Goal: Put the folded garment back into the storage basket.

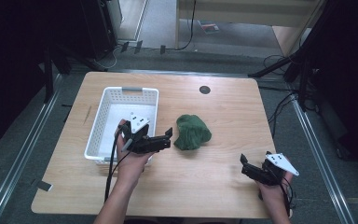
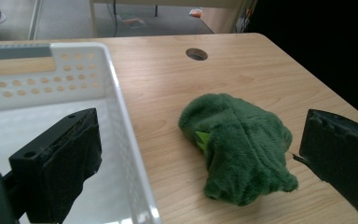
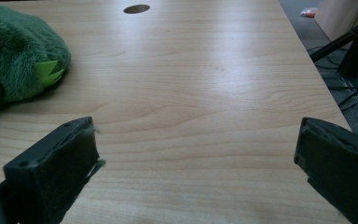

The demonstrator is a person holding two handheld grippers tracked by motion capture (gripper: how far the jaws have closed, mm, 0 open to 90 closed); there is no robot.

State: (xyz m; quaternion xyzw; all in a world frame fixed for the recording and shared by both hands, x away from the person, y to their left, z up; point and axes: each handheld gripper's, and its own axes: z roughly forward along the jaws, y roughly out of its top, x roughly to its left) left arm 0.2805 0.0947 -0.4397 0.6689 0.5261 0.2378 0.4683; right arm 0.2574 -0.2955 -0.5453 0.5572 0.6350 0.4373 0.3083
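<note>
Nothing is moved yet: your left gripper (image 1: 168, 138) has its jaws wide and empty, the toy (image 2: 240, 147) between them, while your right gripper (image 1: 243, 163) gapes empty over bare worktop (image 3: 205, 93), basket (image 1: 103, 105) unfilled.

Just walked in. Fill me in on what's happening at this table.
A person sits at a wooden table with a set of tongs in each hand. The left tongs are open, held at the near right corner of a white basket and pointing toward a green plush toy lying on the tabletop beside the basket. The right tongs are open too, off to the toy's right near the table's front edge. Neither is touching the toy, and nothing can be seen inside the basket.
</note>
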